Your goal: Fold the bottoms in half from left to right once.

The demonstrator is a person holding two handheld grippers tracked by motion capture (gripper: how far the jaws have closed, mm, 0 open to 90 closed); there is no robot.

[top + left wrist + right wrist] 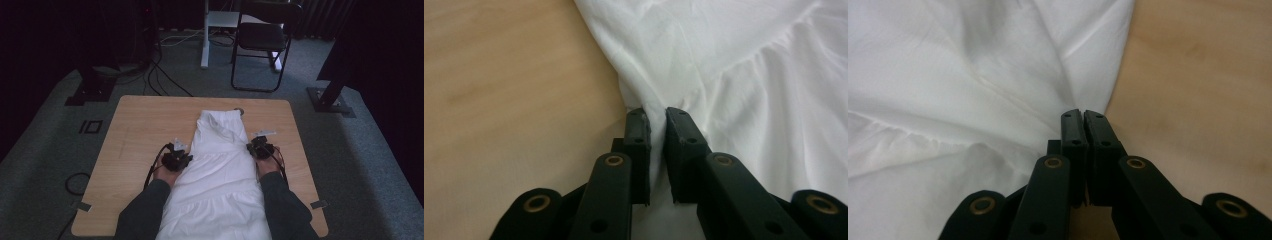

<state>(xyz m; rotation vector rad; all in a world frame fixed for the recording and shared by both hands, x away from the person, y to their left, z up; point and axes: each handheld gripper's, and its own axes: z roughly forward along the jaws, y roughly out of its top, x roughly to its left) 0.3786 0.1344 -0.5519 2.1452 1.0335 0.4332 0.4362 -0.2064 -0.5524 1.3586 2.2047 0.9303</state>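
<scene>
Left claw sits at the left edge of the white garment, jaws nearly together and pinching a fold of the cloth between them. The garment lies flat down the middle of the wooden worktop, narrow end toward the far edge, wide end at the person's side, between both forearms. Right claw is at the garment's right edge, jaws pressed together where cloth meets bare wood; can't tell if any cloth is caught.
</scene>
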